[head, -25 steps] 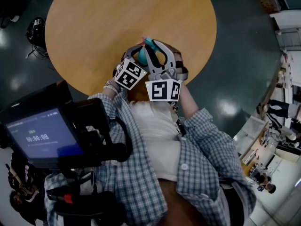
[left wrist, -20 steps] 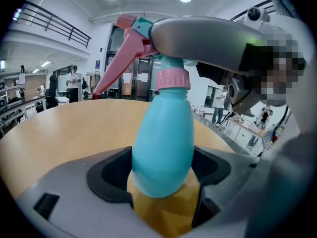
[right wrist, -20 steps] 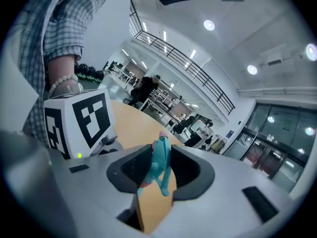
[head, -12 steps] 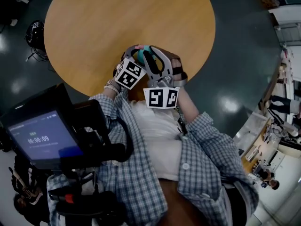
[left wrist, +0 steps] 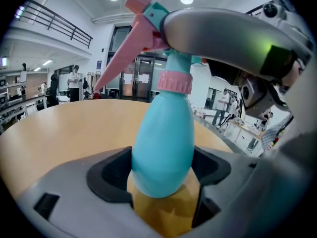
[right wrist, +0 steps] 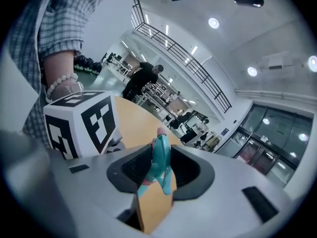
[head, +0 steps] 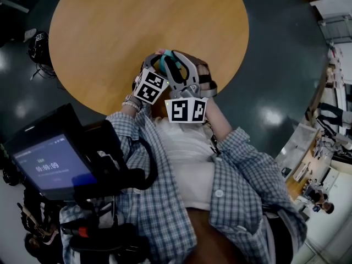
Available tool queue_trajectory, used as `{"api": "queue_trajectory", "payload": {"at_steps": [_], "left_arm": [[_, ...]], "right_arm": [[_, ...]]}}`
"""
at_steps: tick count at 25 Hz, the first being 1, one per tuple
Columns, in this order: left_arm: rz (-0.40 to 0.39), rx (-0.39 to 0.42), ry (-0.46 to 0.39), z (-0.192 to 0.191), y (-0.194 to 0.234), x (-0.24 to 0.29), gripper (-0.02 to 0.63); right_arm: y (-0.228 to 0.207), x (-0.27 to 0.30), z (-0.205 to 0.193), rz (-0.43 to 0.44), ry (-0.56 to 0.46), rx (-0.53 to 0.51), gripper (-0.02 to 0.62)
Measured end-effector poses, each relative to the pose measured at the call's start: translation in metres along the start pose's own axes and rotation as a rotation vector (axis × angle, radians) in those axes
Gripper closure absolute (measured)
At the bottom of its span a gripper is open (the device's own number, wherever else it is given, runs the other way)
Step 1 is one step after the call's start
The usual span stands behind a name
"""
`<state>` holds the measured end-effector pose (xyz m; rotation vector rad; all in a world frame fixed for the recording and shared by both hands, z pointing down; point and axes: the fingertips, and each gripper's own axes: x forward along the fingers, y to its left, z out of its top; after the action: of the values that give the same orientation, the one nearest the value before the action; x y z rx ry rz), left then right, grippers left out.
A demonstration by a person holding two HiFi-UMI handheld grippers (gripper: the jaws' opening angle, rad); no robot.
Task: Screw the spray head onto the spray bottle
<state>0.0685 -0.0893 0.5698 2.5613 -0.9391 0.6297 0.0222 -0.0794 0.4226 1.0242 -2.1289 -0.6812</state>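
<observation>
A teal spray bottle [left wrist: 162,138] stands upright between the jaws of my left gripper [left wrist: 163,182], which is shut on its body. A pink collar [left wrist: 174,82] sits at the bottle's neck, with the teal spray head and its pink trigger [left wrist: 130,43] above it. My right gripper [left wrist: 223,33] reaches in from the right and is shut on the spray head [right wrist: 161,162]. In the head view both grippers [head: 157,62] [head: 175,59] meet over the near edge of the round table, and only a bit of the teal bottle [head: 165,66] shows between them.
The round wooden table [head: 126,21] stretches away beyond the grippers. The left gripper's marker cube [right wrist: 81,120] stands close to the right gripper's left side. A screen on a rig [head: 52,164] sits at the lower left, and people stand far off in the hall.
The right gripper has turned a little on the spray head, and its marker cube has shifted slightly left. The left gripper and the bottle have kept still.
</observation>
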Motion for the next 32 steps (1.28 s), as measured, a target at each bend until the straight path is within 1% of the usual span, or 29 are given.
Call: {"api": "queue_trajectory", "payload": {"at_steps": [3, 6, 9, 12, 16, 18, 20, 23, 25, 28, 32], "left_arm": [[0.0, -0.001, 0.002, 0.002, 0.0, 0.001, 0.225], [0.001, 0.0, 0.002, 0.002, -0.001, 0.002, 0.225], [-0.003, 0.0, -0.001, 0.002, -0.001, 0.002, 0.225], [-0.003, -0.004, -0.001, 0.001, -0.001, 0.002, 0.225], [-0.003, -0.002, -0.003, 0.002, -0.001, 0.002, 0.225], [-0.003, -0.002, -0.003, 0.001, -0.002, 0.002, 0.225], [-0.003, -0.001, -0.006, 0.002, -0.002, 0.002, 0.225], [-0.003, -0.002, 0.001, 0.001, -0.002, 0.001, 0.225], [-0.004, -0.004, 0.008, -0.001, -0.003, 0.001, 0.225], [-0.008, -0.002, 0.0, 0.0, -0.004, 0.001, 0.225], [-0.008, -0.004, 0.0, -0.004, -0.005, 0.0, 0.225]], "right_arm": [[-0.006, 0.0, -0.002, 0.025, 0.016, 0.044, 0.485], [-0.007, -0.002, -0.005, 0.05, 0.029, 0.059, 0.485], [-0.007, -0.005, -0.005, 0.049, 0.033, 0.058, 0.485], [-0.009, -0.009, -0.004, 0.052, 0.027, 0.083, 0.485], [-0.015, -0.014, -0.01, 0.11, 0.017, 0.133, 0.485], [-0.019, -0.018, -0.013, 0.172, 0.009, 0.194, 0.483], [-0.02, -0.022, -0.015, 0.275, -0.02, 0.243, 0.483], [-0.016, -0.026, -0.02, 0.459, -0.077, 0.259, 0.483], [-0.018, -0.028, -0.027, 0.551, -0.078, 0.257, 0.483], [-0.022, -0.026, -0.037, 0.636, -0.061, 0.244, 0.483], [-0.022, -0.019, -0.052, 0.717, -0.016, 0.162, 0.483]]}}
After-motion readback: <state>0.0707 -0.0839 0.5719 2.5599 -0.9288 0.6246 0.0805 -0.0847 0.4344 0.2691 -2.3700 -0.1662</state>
